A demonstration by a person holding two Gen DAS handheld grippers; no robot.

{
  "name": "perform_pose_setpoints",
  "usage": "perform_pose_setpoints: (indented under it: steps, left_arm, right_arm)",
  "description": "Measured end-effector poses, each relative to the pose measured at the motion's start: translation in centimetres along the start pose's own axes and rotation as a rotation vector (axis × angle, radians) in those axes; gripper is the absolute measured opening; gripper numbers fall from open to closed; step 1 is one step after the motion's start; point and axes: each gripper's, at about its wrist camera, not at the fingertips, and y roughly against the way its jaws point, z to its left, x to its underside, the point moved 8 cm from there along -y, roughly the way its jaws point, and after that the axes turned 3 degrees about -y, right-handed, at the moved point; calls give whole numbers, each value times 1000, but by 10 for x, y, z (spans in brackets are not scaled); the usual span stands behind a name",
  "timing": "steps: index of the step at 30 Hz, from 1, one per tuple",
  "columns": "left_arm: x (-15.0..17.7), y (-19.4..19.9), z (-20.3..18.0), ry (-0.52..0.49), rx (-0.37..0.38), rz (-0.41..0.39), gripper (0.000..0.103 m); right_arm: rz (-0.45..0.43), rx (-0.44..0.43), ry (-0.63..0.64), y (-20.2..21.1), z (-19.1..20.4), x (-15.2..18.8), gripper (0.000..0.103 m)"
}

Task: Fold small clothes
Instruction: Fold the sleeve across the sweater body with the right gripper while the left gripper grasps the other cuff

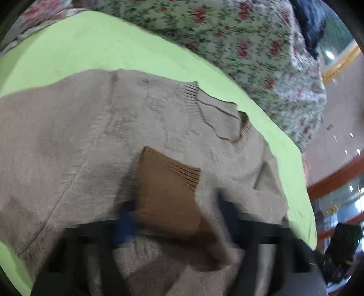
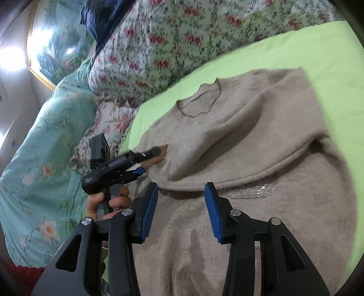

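A beige fuzzy sweater (image 1: 91, 141) lies on a lime green sheet (image 1: 79, 45), neckline toward the floral bedding; it also shows in the right wrist view (image 2: 261, 148). Its sleeve with a brown ribbed cuff (image 1: 168, 189) is folded over the chest. My left gripper (image 1: 175, 216) is blurred by motion, its jaws standing wide either side of the cuff; in the right wrist view (image 2: 147, 159) it sits at the sleeve's brown cuff (image 2: 162, 151). My right gripper (image 2: 180, 205) is open and empty, hovering just above the sweater's lower body.
A floral quilt (image 1: 250, 45) is heaped along the sheet's far edge, with a teal floral duvet (image 2: 45, 148) beside it and a dark blue garment (image 2: 102, 20) on top. The sheet's edge (image 1: 304, 182) drops off toward the room's floor.
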Motion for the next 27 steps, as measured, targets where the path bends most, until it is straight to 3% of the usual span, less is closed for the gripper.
perform_pose_setpoints:
  steps: [1, 5, 7, 12, 14, 16, 18, 20, 22, 24, 27]
  left_arm:
    - [2, 4, -2, 2, 20, -3, 12]
    - [13, 44, -1, -36, 35, -110, 13]
    - [21, 54, 1, -37, 82, -108, 16]
    - [26, 45, 6, -51, 91, -40, 29]
    - [27, 34, 5, -58, 76, -10, 26]
    - [29, 28, -3, -125, 7, -2, 8]
    - [28, 39, -4, -156, -55, -50, 8]
    - [26, 47, -2, -142, -45, -88, 8]
    - [29, 44, 9, -142, -108, -80, 8]
    - [34, 37, 20, -103, -115, -48, 9]
    - [36, 38, 27, -54, -97, -54, 9]
  right_arm:
    - [-10, -2, -3, 5, 0, -1, 44]
    - [-33, 10, -10, 19, -6, -6, 44]
    - [-48, 26, -9, 27, -14, -6, 44]
    - [-59, 84, -32, 31, -35, -7, 44]
    - [-74, 115, -47, 33, -44, -11, 44]
    - [-93, 155, -55, 38, -55, -19, 44]
    - [-120, 209, -46, 46, -66, -33, 45]
    - [-158, 282, -34, 53, -81, -51, 62]
    - [-162, 347, -40, 49, -103, -71, 67]
    - [-141, 380, -52, 38, -119, -85, 67]
    - [-42, 417, -58, 1, -142, -95, 67]
